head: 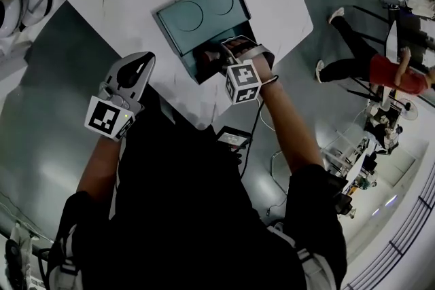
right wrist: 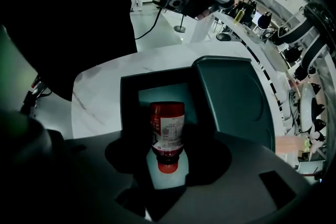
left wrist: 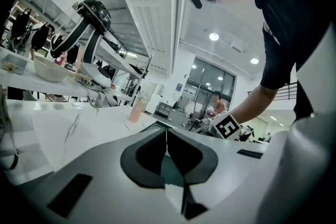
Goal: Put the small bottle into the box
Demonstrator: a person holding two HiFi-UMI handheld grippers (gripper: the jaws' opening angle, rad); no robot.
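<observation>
**Teal box open, bottle hanging over it**

Right gripper [head: 234,54] is pinching the small bottle [right wrist: 167,131] near its red cap, base pointing into the box [right wrist: 129,107]. Left gripper [left wrist: 167,140] is waiting aside, jaws pressed together, empty. Judgement: best lowering until the base is seating, keeping off the walls, then releasing

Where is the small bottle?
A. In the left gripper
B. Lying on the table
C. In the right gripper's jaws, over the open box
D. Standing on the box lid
C: the right gripper is shut on the small bottle, with the box open just beyond it.
</observation>
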